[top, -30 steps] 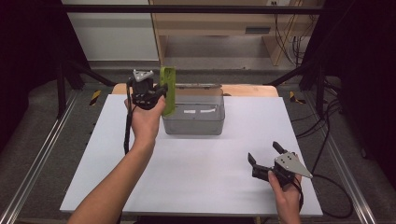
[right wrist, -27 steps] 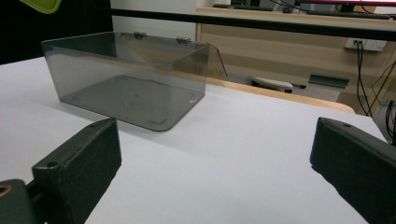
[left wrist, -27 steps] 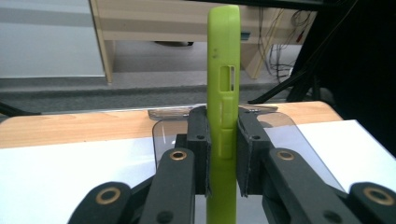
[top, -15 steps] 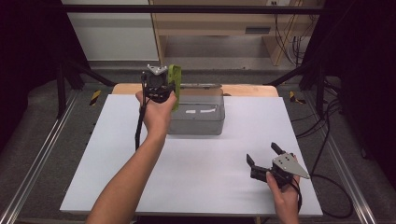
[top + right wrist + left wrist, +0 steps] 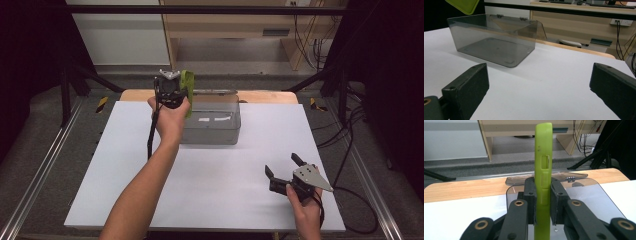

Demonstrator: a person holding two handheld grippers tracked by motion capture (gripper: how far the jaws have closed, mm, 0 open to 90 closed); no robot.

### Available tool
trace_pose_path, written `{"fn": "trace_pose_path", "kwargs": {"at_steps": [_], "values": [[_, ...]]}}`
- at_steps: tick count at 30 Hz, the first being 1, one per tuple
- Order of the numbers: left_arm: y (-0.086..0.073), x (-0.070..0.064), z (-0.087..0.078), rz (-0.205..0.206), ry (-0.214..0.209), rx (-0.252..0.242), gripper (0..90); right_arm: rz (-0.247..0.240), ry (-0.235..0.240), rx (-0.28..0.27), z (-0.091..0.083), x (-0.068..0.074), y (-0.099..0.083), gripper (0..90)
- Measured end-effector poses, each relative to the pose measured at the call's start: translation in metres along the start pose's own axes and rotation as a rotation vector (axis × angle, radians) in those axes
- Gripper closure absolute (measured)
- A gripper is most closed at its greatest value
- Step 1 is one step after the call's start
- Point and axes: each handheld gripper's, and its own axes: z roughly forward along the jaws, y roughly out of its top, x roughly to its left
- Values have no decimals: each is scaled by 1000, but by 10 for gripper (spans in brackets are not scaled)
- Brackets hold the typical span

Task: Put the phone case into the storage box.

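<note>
Raised farther over the clear box [image 5: 212, 122], left tongs [image 5: 542, 202] clench the green case [image 5: 543, 165]; right tongs [image 5: 284, 170] rest released.

We see a white table [image 5: 220, 175] with a wooden strip along its far edge. A clear grey plastic box [image 5: 212, 122] with its hinged lid open stands directly on it, near the far edge.

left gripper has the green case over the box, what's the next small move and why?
Probably lower the left gripper a little, straight down. Its jaws are clamped on the green phone case, held upright on edge above the clear box, whose lid is open and whose inside looks empty. The right gripper sits open, well clear.
</note>
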Motion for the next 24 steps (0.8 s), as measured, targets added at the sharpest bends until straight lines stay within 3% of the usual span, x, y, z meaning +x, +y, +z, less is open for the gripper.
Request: {"fn": "trace_pose_path", "kwargs": {"at_steps": [24], "values": [[-11, 3, 18, 11, 19, 18, 779, -5, -8, 11, 0, 0, -1, 29]]}}
